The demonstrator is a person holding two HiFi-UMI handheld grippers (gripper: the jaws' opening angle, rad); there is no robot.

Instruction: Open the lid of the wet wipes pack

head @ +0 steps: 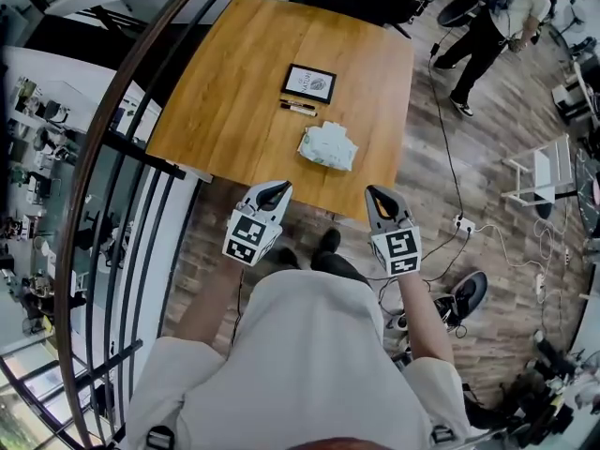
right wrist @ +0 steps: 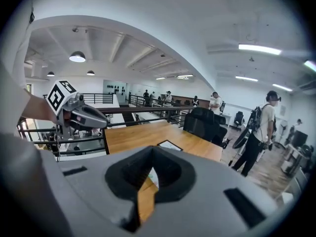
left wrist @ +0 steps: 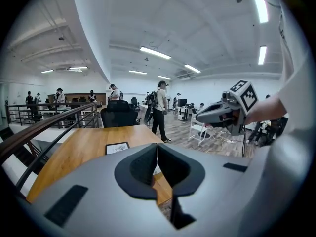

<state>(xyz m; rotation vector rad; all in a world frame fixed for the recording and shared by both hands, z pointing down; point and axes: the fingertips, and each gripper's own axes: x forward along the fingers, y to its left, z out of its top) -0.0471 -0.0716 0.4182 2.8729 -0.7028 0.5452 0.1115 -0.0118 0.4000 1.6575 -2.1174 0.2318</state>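
Beyond wet wipes pack (head: 328, 146), pens (head: 298, 108) and framed card (head: 309, 82)

Wooden desk (head: 234, 82) on plank floor. Framed card (head: 309, 82) lying toward 12 o'clock from desk centre. Two dark pens (head: 298, 108) side by side just at card's 6 o'clock. Black office chair (left wrist: 118, 115) at desk's far edge. Curved dark railing (head: 103, 186) along desk's 9 o'clock side. At 2 o'clock, well apart from desk, a standing person (head: 487, 31) wearing a backpack. At 3 o'clock, white rack (head: 542, 178); near it, power strip (head: 463, 223) with cables trailing over floor.
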